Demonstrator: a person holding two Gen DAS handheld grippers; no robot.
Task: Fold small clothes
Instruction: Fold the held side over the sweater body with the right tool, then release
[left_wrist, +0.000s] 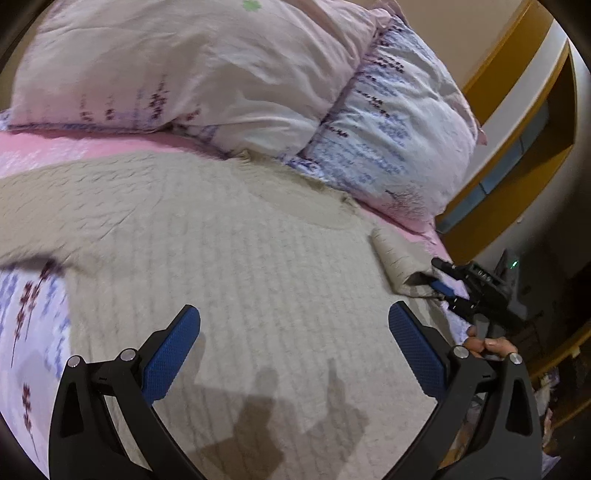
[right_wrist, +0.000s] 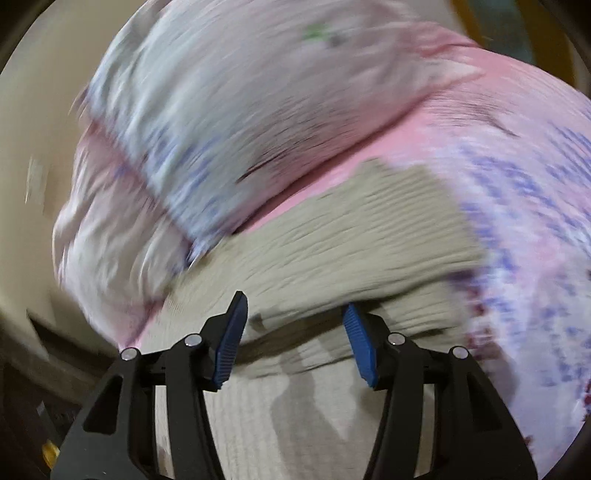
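Clearly, the beige ribbed garment (left_wrist: 229, 236) lay spread flat over most of the bed (left_wrist: 55, 147), its far edge reaching up toward the two floral pillows (left_wrist: 192, 70) stacked at the head. Pink sheet showed between the cloth and the pillows, and a patch of floral bedding (left_wrist: 29, 317) showed at the left edge in the left wrist view.

The left gripper (left_wrist: 293, 345) hung above the near part of the garment with its blue fingers (left_wrist: 171, 356) spread wide, nothing between them; their shadow fell on the cloth below.

At the garment's right edge a corner of the cloth (left_wrist: 393, 258) had been turned over into a fold. The right gripper (left_wrist: 439, 275) sat at that fold, with a person's hand (left_wrist: 487, 347) gripping its handle beneath. In the right wrist view, which was badly smeared, the right gripper's (right_wrist: 295, 338) fingers (right_wrist: 231, 341) stood apart, released, with the doubled-over cloth edge (right_wrist: 314, 317) lying just ahead of and between the tips; neither pad appeared to press on it.

A yellow-trimmed shelf unit (left_wrist: 517, 122) stood beyond the bed on the right.
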